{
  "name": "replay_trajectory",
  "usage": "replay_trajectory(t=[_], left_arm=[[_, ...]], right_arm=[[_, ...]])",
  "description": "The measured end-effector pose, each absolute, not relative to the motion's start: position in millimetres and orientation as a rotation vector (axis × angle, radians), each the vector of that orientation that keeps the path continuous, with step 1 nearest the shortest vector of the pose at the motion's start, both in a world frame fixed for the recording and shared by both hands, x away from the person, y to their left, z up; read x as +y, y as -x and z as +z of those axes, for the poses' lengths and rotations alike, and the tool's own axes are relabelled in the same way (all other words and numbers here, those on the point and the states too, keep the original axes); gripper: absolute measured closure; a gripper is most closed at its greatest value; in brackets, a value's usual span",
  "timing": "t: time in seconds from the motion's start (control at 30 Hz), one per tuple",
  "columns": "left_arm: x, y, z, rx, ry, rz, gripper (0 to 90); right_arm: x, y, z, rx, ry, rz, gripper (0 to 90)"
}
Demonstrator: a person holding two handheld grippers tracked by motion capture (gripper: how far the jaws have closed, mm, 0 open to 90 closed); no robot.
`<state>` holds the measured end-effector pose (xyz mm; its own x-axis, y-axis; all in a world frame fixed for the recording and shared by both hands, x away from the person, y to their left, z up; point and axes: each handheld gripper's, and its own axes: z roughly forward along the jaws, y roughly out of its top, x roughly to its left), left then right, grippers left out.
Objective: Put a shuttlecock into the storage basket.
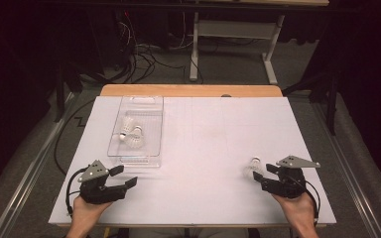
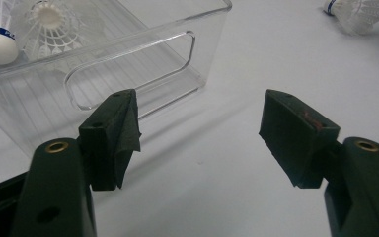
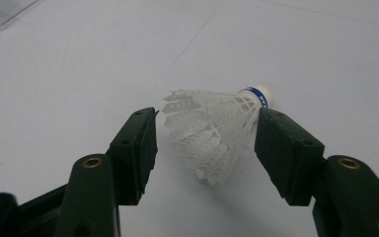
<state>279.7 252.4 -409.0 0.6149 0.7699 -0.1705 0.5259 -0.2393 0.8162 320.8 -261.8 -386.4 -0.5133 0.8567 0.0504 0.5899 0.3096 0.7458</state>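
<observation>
A white shuttlecock (image 3: 212,133) with a blue band at its cork lies on its side on the white table (image 1: 203,148), at the front right (image 1: 252,166). My right gripper (image 3: 206,118) straddles it. The right jaw is at the skirt near the cork, and the left jaw stands a small gap off the skirt's wide end. My left gripper (image 1: 128,175) rests open and empty at the front left, just short of a clear plastic bin (image 1: 149,106). Two more shuttlecocks (image 1: 131,135) lie inside the bin.
The bin's near wall, with a handle cutout (image 2: 128,64), stands just beyond my left gripper (image 2: 200,106). A wooden table edge (image 1: 188,90) shows at the back. Cables and a desk frame (image 1: 194,44) are on the floor beyond.
</observation>
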Motion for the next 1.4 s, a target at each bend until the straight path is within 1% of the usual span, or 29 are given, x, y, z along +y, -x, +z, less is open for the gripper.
replay_trajectory(t=[0.67, 1.4], left_arm=[[252, -279, -409, 1.025, -1.919, 0.329, 31.7], [252, -279, -409, 1.023, -1.922, 0.328, 31.6]], right_arm=[[-246, -348, -383, 2.359, -1.395, 0.772, 51.4], [-236, -374, -384, 2.453, -1.471, 0.569, 60.1]])
